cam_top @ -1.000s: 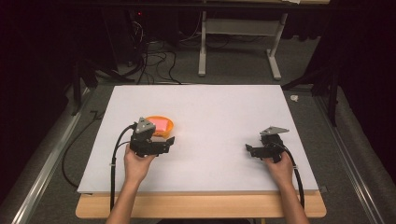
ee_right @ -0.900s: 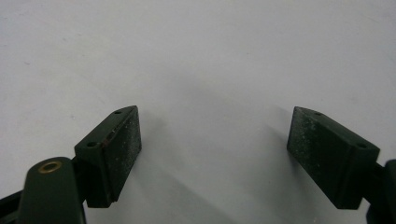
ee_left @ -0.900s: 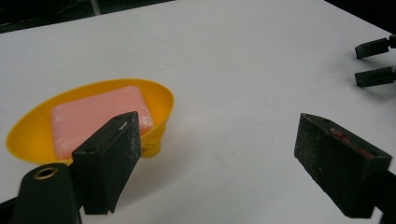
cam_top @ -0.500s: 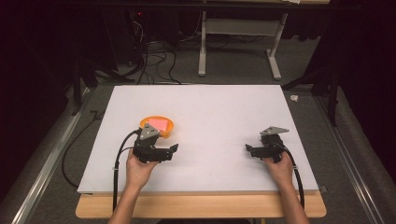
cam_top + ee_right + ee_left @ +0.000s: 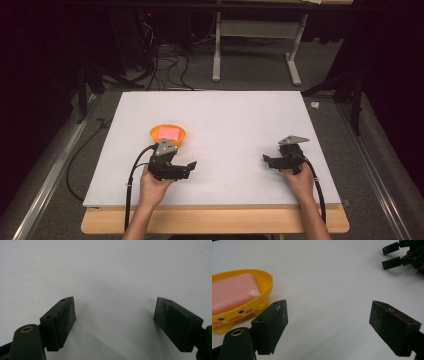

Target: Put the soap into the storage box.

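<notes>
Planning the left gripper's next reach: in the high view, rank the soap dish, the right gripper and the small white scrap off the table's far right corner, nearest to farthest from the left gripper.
1. Soap dish, yellow, just beyond the left gripper.
2. Right gripper, across the table to its right.
3. White scrap, on the floor past the far right corner.

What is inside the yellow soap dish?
A pink bar of soap lies in the yellow soap dish. The dish floor beneath the bar is covered, so nothing there can be judged.

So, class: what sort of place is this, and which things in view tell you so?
Probably a lab or recording workspace, not a home: a white board covers the table as a staged surface, cables trail across the grey floor behind, and a person holds a cabled left gripper and right gripper.
</notes>
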The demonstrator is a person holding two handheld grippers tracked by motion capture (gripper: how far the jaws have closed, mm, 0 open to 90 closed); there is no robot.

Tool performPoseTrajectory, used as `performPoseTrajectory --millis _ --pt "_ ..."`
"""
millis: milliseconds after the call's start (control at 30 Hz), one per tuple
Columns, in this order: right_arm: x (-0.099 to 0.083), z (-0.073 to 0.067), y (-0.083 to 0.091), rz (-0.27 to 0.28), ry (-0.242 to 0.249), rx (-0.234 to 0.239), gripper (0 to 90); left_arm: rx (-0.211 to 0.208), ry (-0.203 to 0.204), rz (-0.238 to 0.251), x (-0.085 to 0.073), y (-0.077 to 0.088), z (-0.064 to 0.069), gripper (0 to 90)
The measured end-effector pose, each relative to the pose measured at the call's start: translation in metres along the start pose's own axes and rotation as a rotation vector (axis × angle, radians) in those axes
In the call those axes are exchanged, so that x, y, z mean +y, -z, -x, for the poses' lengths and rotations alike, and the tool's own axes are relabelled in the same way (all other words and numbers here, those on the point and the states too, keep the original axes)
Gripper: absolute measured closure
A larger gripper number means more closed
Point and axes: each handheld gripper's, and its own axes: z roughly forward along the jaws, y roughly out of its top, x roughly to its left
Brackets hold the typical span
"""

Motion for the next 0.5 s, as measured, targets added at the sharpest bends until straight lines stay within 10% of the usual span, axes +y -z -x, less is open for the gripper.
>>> performPoseTrajectory --millis 500 --pt "0.0 0.0 0.0 -0.001 -0.002 0.0 18.4 -0.033 -0.02 -0.037 -0.008 -0.017 0.012 17.1"
